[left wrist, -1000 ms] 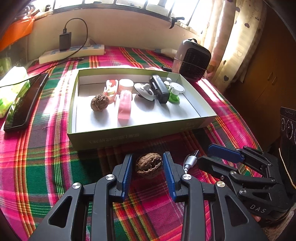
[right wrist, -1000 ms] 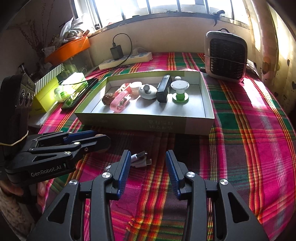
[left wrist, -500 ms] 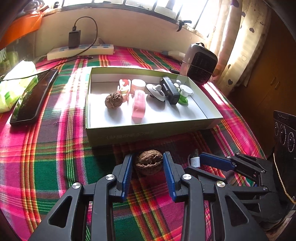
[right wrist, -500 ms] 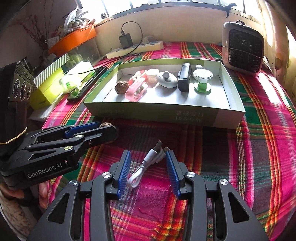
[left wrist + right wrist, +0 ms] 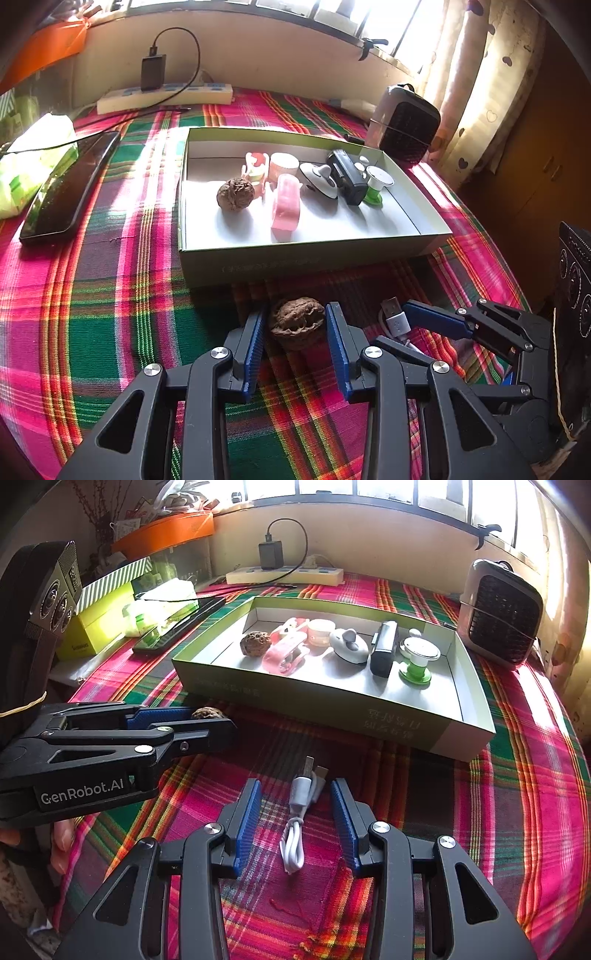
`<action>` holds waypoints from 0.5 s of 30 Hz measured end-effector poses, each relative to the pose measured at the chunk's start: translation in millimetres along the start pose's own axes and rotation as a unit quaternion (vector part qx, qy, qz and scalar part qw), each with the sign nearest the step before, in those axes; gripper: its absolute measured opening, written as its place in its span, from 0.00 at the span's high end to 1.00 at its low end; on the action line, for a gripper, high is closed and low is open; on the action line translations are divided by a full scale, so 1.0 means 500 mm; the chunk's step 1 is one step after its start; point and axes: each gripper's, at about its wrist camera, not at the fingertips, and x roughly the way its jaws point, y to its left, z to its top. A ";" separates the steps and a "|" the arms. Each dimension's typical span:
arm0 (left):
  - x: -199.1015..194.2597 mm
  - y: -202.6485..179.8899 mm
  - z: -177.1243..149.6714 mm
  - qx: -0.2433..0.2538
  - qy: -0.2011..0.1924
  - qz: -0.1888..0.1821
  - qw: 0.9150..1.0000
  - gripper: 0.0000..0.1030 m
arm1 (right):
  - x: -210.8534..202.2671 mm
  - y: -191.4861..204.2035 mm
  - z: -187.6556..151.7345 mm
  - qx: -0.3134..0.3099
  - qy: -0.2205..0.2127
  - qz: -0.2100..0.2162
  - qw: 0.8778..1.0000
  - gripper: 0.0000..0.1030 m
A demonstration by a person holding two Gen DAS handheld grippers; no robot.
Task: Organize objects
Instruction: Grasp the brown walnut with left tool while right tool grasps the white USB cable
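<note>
A brown walnut (image 5: 297,325) sits between the blue pads of my left gripper (image 5: 295,311), which is shut on it just in front of the green box's (image 5: 314,258) front wall. In the right wrist view the left gripper (image 5: 214,718) lies at the left with the walnut (image 5: 208,713) at its tips. A white USB cable (image 5: 297,812) lies coiled on the plaid cloth between the fingers of my right gripper (image 5: 295,784), which is open with a gap on both sides. The box holds another walnut (image 5: 235,194), a pink clip (image 5: 285,206) and several small items.
A small heater (image 5: 404,123) stands right of the box. A black phone (image 5: 70,184) lies to its left, a power strip (image 5: 164,98) with a charger by the back wall. A yellow-green carton (image 5: 99,624) sits far left. A person's fingers (image 5: 61,843) hold the left gripper.
My right gripper has come forward and down, so the cable that lay ahead of its tips now lies between its fingers. The left gripper shifted slightly, the walnut staying between its pads.
</note>
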 end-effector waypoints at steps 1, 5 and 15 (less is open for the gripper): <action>0.000 0.000 0.000 0.000 0.000 0.000 1.000 0.70 | 0.000 0.001 0.000 -0.001 0.000 -0.001 1.000 0.61; 0.000 0.000 0.001 0.001 -0.001 0.001 1.000 0.70 | 0.000 0.004 0.001 -0.004 0.000 -0.008 1.000 0.62; 0.000 0.000 0.002 0.003 -0.003 0.004 1.000 0.71 | -0.001 -0.005 0.001 0.002 -0.002 -0.011 1.000 0.79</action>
